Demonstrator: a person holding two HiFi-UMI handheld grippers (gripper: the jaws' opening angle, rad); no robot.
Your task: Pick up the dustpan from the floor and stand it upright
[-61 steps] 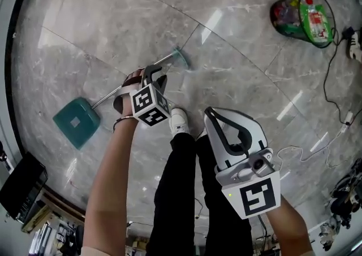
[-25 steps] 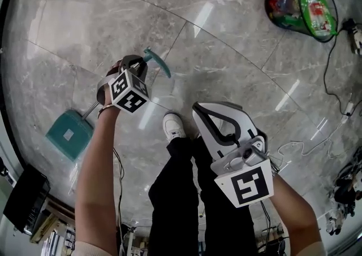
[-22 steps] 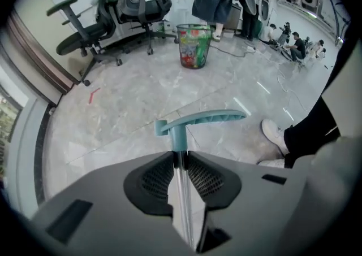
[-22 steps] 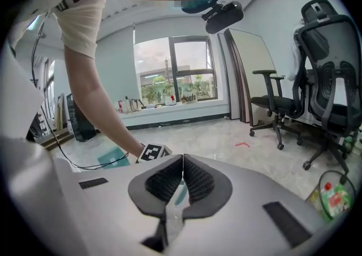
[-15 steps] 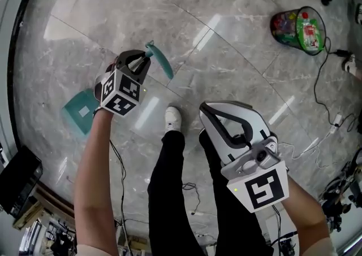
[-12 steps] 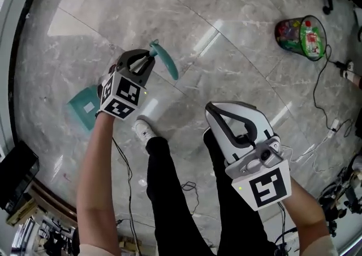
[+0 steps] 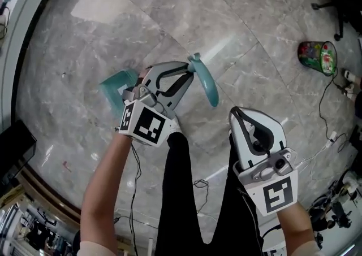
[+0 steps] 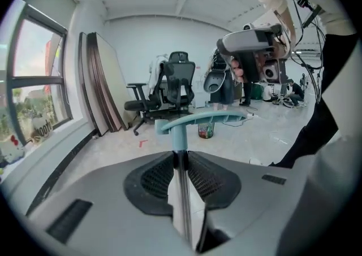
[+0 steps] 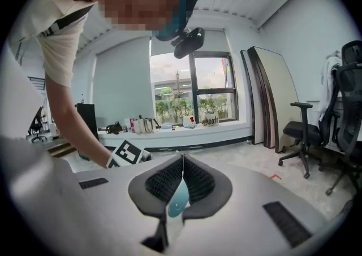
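Grey marble floor (image 7: 85,40), seen from above, with the person's black-trousered legs (image 7: 181,192) at lower centre. Left gripper (image 7: 184,70): jaws closed tight on the thin metal shaft (image 8: 182,192) of the dustpan (image 7: 117,86), just below its teal grip (image 7: 205,81); in the left gripper view the shaft runs up between the ribbed pads (image 8: 160,176) and the grip (image 8: 198,119) crosses above the jaw tips. The teal scoop lies beyond the gripper's marker cube (image 7: 146,125), down toward the floor; whether it touches the floor cannot be told. Right gripper (image 7: 236,115): held apart to the right over the person's leg, jaws pressed together with nothing gripped; in the right gripper view (image 9: 182,160) only a sliver of teal shows through the gap behind the closed pads, and the left gripper's marker cube (image 9: 129,152) appears at lower left. Black office chair (image 8: 171,88) by the leaning boards. Mesh waste basket (image 7: 317,57) with colourful contents, well apart at upper right. White cable (image 7: 334,130) along the right edge.
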